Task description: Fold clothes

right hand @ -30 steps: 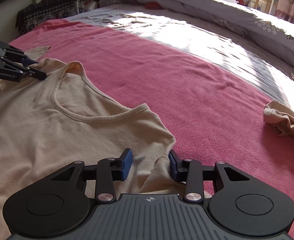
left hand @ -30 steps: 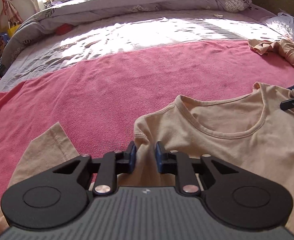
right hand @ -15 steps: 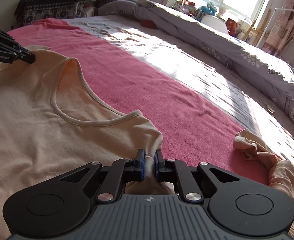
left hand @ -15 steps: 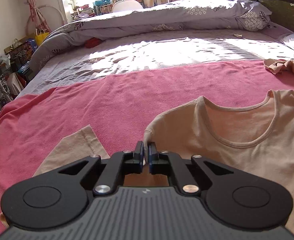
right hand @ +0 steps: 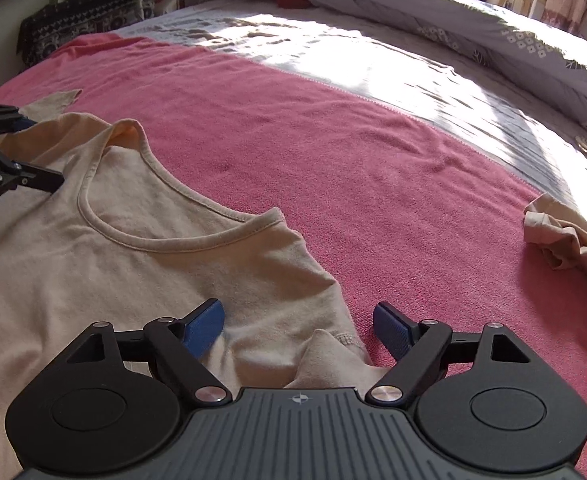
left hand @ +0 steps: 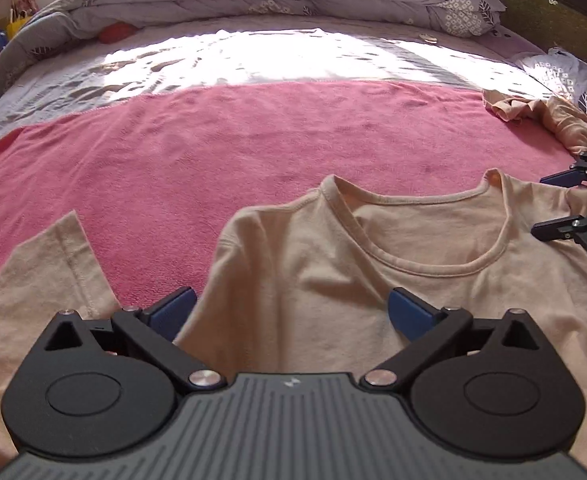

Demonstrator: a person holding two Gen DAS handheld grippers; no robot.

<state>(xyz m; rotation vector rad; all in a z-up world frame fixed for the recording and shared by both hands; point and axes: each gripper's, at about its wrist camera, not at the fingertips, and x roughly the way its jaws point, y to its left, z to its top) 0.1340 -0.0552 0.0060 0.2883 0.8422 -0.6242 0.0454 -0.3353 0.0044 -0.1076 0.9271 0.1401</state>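
Jaws now opening, shirt [left hand: 333, 280] between.

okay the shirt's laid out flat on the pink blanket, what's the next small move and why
Probably lift both tongs clear. The left tongs and right tongs are opening with nothing pinched, and the beige shirt lies spread; its left sleeve looks ready to fold.

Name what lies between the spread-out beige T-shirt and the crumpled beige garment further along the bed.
Only bare pink blanket separates the T-shirt from the crumpled garment; the right wrist view shows it best.
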